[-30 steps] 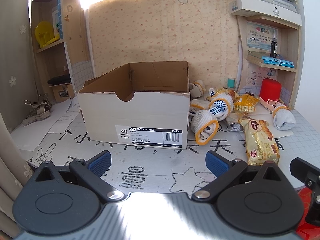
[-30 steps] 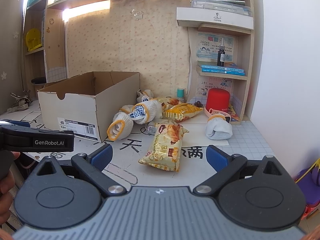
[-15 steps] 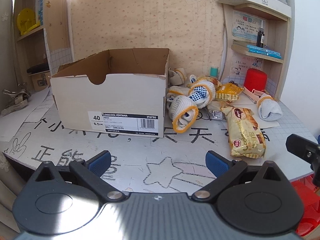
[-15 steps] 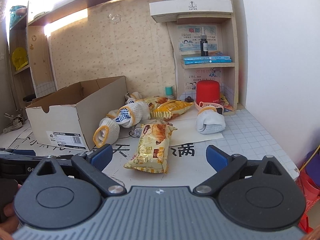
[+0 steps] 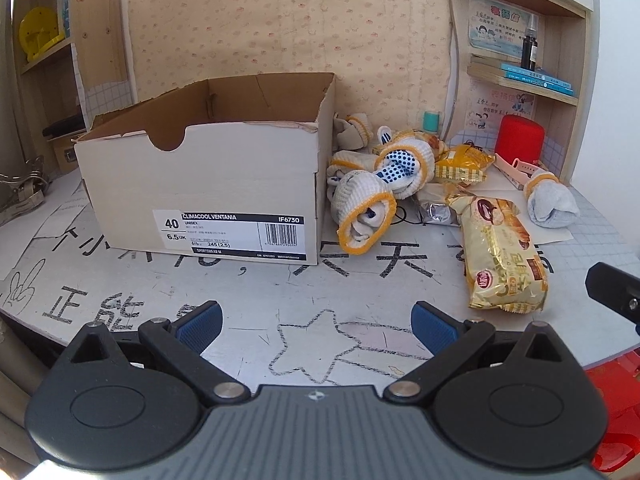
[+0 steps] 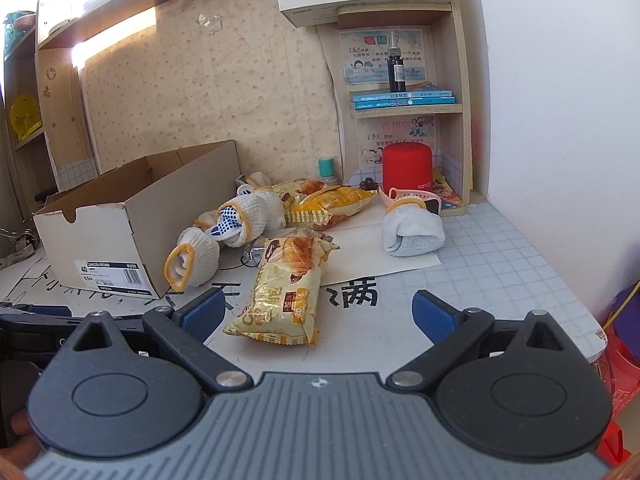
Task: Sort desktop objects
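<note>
Snack packet [image 6: 286, 286], lying flat on the desk [image 6: 500, 264] right of the shoe box [image 6: 120, 220], long axis pointing away from the spread, empty right gripper [image 6: 316, 312], which is nearer than the equally spread left gripper [image 5: 316, 322].

Scribbled white desk [image 5: 248, 300] under shoebox [image 5: 208, 196], gloves [image 5: 362, 216], snack packets [image 5: 504, 256].

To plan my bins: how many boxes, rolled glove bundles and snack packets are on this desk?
Shoebox: 1
Rolled glove bundles: at least 4; the pile overlaps, so a fifth may hide there
Snack packets: at least 3, one of them silver foil
Total: at least 8
</note>
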Available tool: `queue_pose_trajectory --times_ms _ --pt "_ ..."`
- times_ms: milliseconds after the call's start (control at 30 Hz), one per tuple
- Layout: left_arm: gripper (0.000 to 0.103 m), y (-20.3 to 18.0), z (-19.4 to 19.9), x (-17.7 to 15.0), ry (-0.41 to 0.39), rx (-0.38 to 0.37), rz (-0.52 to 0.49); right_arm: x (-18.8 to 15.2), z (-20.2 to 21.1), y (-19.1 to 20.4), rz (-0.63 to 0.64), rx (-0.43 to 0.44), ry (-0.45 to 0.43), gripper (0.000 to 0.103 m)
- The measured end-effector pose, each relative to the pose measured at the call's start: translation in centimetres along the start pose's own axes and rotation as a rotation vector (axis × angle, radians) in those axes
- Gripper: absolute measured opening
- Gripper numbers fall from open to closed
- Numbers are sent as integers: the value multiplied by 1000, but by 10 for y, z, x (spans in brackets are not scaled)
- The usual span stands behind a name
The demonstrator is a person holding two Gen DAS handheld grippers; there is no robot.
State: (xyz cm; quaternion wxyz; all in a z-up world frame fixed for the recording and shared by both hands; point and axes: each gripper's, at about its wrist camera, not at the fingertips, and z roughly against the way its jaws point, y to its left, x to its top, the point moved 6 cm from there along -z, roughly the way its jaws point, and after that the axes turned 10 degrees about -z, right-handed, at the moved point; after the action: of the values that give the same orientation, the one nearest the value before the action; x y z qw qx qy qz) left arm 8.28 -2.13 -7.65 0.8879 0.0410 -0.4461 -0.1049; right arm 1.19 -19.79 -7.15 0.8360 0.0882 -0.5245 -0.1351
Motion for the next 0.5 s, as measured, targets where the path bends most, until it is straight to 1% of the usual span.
queue_pose_trajectory --times_ms 233,333,400,467,500 --pt "103 -1 -10 0 18 -16 2 -1 -7 0 4 -6 13 97" --pt "103 -2 -10 1 0 -42 16 -1 -11 -2 1 -12 18 97" --pt "103 -2 -9 2 -38 -107 56 0 -13 -5 -8 -17 14 97" --pt "103 -3 -5 2 -114 -174 107 2 -13 -8 -19 -17 7 97" --pt "103 -3 -3 1 -148 -188 131 4 -14 -10 -22 -17 5 97"
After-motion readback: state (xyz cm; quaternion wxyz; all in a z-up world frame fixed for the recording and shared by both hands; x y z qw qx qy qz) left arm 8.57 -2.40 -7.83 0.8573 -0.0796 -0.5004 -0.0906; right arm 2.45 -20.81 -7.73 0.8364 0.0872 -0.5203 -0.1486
